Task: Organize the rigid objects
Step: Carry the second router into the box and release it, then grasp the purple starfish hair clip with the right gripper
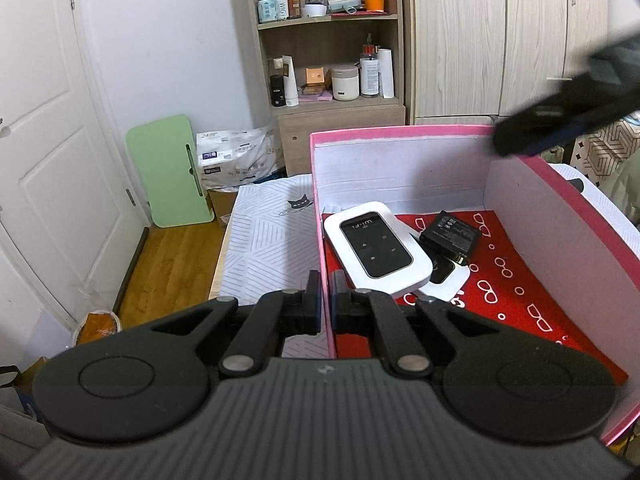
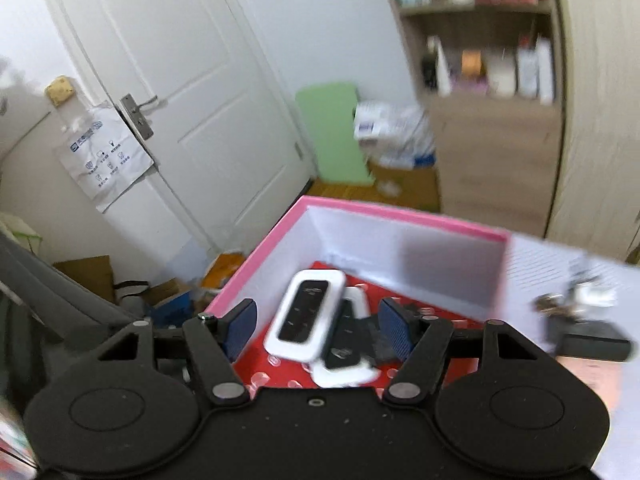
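Observation:
A pink box (image 1: 400,133) with white walls and a red patterned floor stands on the striped cover. Inside it a white Wi-Fi device (image 1: 378,254) lies across a second white device (image 1: 444,278), and a black battery (image 1: 450,236) sits beside them. My left gripper (image 1: 326,296) is shut on the box's left wall. My right gripper (image 2: 318,320) hovers open above the box (image 2: 400,212), blurred by motion, with nothing held. Below it lie the top Wi-Fi device (image 2: 304,316) and the second one (image 2: 344,372). The right gripper shows in the left wrist view as a dark blur (image 1: 560,120) over the box's far right corner.
On the surface right of the box lie a bunch of keys (image 2: 560,304) and a flat black case (image 2: 592,344). Behind stand a wooden shelf unit (image 1: 328,40) with bottles, a green board (image 1: 168,168), a white door (image 2: 180,100) and wardrobe doors (image 1: 500,40).

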Motion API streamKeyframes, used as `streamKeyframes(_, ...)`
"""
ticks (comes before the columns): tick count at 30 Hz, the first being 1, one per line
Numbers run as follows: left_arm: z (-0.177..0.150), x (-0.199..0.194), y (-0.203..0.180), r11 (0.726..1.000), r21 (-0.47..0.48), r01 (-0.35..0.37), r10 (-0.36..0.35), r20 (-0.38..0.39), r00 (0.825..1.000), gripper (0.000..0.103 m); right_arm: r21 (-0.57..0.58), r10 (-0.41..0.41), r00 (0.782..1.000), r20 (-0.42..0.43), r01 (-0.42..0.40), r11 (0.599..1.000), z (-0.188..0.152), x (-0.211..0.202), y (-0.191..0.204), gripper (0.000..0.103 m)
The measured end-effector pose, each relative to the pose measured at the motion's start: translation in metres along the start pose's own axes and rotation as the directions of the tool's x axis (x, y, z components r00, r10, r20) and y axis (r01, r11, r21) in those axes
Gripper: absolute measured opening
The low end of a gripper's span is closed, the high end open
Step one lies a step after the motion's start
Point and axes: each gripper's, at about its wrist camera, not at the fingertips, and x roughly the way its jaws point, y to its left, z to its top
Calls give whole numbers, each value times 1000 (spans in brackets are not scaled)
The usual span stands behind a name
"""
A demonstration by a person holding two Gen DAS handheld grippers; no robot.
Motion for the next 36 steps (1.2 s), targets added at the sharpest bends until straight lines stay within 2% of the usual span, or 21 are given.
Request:
streamKeyframes(2, 0, 0, 0, 1000, 1, -1, 1, 0, 1000, 4, -23, -23, 999, 48, 24, 999, -13, -24, -2, 75)
streamKeyframes(6, -1, 1, 1, 1000, 8, -7, 7, -2, 1000, 4, -36, -89, 992, 87, 93, 995, -37, -54, -16, 76)
streamKeyframes(14, -1, 1, -2, 1000, 10, -10, 10, -3, 1000, 4, 100, -216, 975, 56, 210, 973, -81, -64, -75, 76)
streamKeyframes(17, -1, 2, -2, 1000, 12, -11, 11, -3, 1000, 4, 70, -317, 948, 11, 316, 946, -98, -58, -82, 76)
streamKeyframes(19, 0, 2, -2, 1000, 12, -11, 11, -3, 1000, 4, 37, -398, 917, -31, 399, 916, -106, -54, -87, 76)
streamKeyframes(21, 0, 2, -2, 1000, 11, -11, 11, -3, 1000, 4, 42, -435, 898, -64, 438, 898, -114, -54, -95, 76)
streamKeyframes(24, -1, 2, -2, 1000, 10, -10, 10, -2, 1000, 4, 85, -419, 902, -106, 428, 900, -125, -53, -108, 79)
streamKeyframes(29, -1, 2, -2, 1000, 13, -12, 12, -3, 1000, 4, 76, -408, 901, -151, 422, 904, -146, -45, -111, 83)
streamKeyframes(32, 0, 2, -3, 1000, 16, -13, 13, -3, 1000, 4, 40, -437, 884, -168, 449, 893, -155, -34, -107, 85)
streamKeyframes(33, 0, 2, -3, 1000, 16, -13, 13, -3, 1000, 4, 27, -449, 879, -162, 458, 888, -158, -33, -104, 88)
streamKeyframes(36, 0, 2, -3, 1000, 18, -15, 15, -3, 1000, 4, 57, -446, 886, -129, 455, 888, -162, -33, -104, 86)
